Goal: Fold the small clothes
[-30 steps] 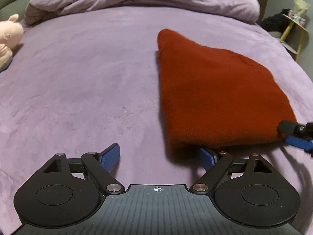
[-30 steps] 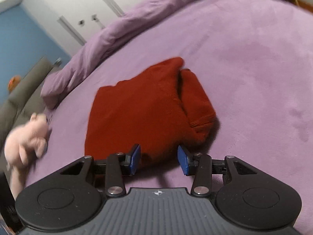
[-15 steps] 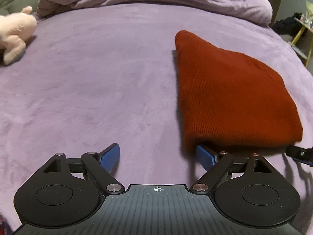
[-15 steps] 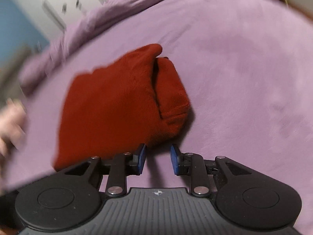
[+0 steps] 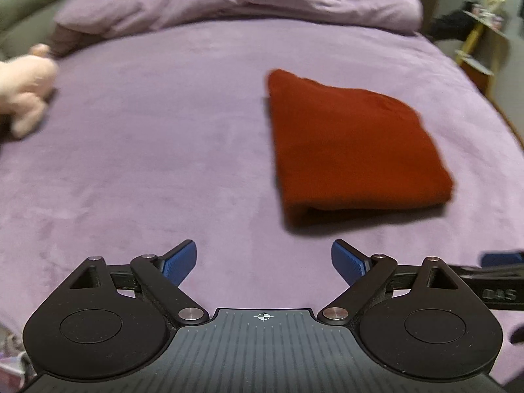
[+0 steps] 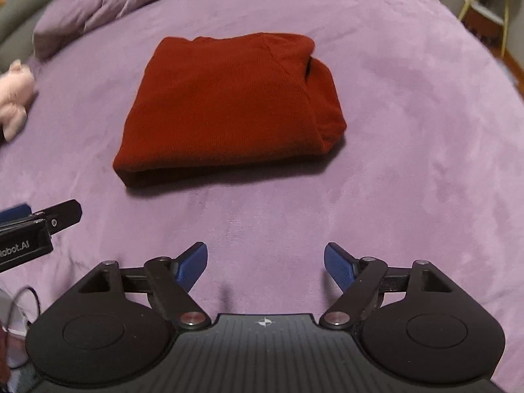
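Right wrist view, bottom of frame: right gripper (image 6: pixel 265 265) with blue pads set wide and still spreading, nothing between them, only purple bedspread (image 6: pixel 409 163) beneath. Left wrist view, bottom of frame: left gripper (image 5: pixel 263 262) likewise released, pads far apart and bare, over the same bedspread (image 5: pixel 147 163). Each tool's tip shows in the other's view: the left gripper's at the left edge of the right wrist frame, the right gripper's at the lower right edge of the left wrist frame. Mid-frame in the right wrist view: red garment (image 6: pixel 229 104) lying folded into a thick, roughly square bundle, flat on the bedspread, well apart from both grippers; a rolled edge shows on its right side. In the left wrist view the same garment (image 5: pixel 353 150) sits right of centre, slightly blurred. Far left of both frames: pink plush toy (image 6: pixel 14 93). Top of frame: bunched purple duvet (image 5: pixel 245 3); upper right, a yellow-legged stand (image 5: pixel 475 42).
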### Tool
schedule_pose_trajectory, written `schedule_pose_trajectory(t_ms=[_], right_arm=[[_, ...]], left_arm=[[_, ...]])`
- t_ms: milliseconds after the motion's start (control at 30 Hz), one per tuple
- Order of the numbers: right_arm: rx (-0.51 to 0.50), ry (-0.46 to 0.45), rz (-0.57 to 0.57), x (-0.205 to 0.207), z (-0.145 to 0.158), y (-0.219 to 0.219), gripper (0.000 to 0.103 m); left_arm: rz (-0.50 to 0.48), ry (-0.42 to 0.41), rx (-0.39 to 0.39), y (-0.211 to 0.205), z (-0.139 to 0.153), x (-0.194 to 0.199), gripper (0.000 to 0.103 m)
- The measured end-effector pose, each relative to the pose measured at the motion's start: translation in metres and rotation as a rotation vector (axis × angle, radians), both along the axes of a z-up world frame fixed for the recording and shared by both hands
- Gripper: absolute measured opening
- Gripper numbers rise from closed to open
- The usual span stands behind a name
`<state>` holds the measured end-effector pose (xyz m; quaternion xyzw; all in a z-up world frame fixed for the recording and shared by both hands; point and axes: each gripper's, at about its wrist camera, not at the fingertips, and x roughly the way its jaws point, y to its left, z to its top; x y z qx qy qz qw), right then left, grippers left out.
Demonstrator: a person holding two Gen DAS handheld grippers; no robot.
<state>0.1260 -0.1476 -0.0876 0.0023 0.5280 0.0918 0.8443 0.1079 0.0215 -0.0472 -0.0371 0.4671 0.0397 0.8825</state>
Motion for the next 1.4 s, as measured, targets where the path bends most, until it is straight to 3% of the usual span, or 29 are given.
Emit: schedule_pose_trajectory(t_ms=[133,400,733,1400], right_arm=[[-0.025,-0.026,-0.015,0.002,0.014,0.005,0.079],[-0.037,-0.036,-0.059,0.007,0.028,0.009,0.079],[-0.056,-0.044,-0.066,0.007,0.032,0.012,0.079],[-0.059,-0.037,-0.073,0.011,0.032,0.008,0.079]], left_arm=[[0.004,0.022,-0.084,0.008,0.008,0.007,0.091],[0.006,0.014,0.026,-0.004,0.018,0.012,0.09],[0.009,0.085,-0.088,0.009,0.007,0.014,0.088],[0.029,0.09,-0.053,0.006,0.008,0.017,0.089]])
